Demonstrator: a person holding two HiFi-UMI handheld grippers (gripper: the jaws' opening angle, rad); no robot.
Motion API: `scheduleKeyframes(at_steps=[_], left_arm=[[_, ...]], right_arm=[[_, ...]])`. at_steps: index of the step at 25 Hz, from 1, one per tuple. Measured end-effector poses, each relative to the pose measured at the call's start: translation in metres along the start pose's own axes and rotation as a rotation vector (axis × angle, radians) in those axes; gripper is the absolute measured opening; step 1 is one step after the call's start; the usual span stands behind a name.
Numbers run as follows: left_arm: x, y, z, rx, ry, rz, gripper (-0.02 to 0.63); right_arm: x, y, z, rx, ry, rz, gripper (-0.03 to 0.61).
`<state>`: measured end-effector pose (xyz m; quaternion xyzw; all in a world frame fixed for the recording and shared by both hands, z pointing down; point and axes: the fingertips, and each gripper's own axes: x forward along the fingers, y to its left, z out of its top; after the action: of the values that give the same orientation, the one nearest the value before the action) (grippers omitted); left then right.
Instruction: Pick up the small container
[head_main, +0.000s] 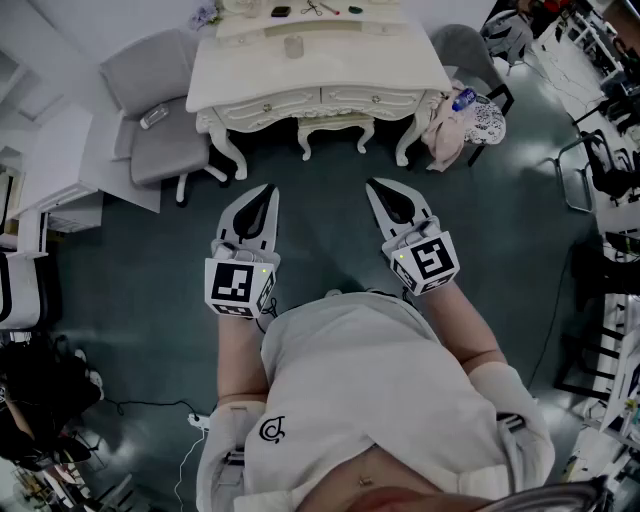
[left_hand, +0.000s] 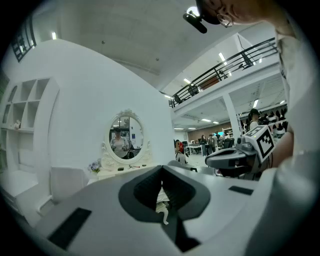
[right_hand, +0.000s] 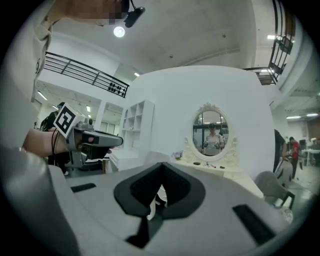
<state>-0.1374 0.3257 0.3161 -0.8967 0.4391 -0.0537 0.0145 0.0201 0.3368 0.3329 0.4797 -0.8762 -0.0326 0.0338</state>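
The small clear container (head_main: 293, 45) stands near the middle of the white dressing table (head_main: 400, 65), far ahead of both grippers. My left gripper (head_main: 267, 190) is held over the dark floor in front of the table, its jaws shut with nothing between them. My right gripper (head_main: 373, 184) is level with it to the right, also shut and empty. In the left gripper view the shut jaws (left_hand: 161, 167) point towards the table, and the right gripper (left_hand: 220, 159) shows alongside. In the right gripper view the shut jaws (right_hand: 161, 165) face the table, with the left gripper (right_hand: 107, 141) at the left.
A grey chair (head_main: 160, 110) stands left of the table. A second chair with clothes and a blue bottle (head_main: 463, 99) is at its right. An oval mirror (right_hand: 211, 132) rises behind the table, where scissors (head_main: 318, 9) and small items lie. A stool (head_main: 335, 128) sits underneath.
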Motion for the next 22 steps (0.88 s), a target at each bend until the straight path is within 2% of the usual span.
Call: scheduleKeyframes(at_steps=[9, 15, 19, 22], left_arm=[[0.008, 0.011, -0.010, -0.039, 0.011, -0.017, 0.012], [0.011, 0.014, -0.017, -0.060, 0.022, -0.025, 0.012], [0.022, 0.016, -0.025, -0.077, 0.040, -0.021, 0.012], [0.035, 0.018, -0.031, -0.077, 0.060, -0.023, 0.012]], right_arm=[[0.011, -0.002, -0.015, 0.020, 0.038, -0.007, 0.005], [0.016, -0.011, -0.027, 0.050, 0.069, -0.080, 0.005], [0.021, -0.018, -0.032, 0.046, 0.078, -0.064, 0.006], [0.031, -0.029, -0.041, 0.086, 0.085, -0.054, 0.006]])
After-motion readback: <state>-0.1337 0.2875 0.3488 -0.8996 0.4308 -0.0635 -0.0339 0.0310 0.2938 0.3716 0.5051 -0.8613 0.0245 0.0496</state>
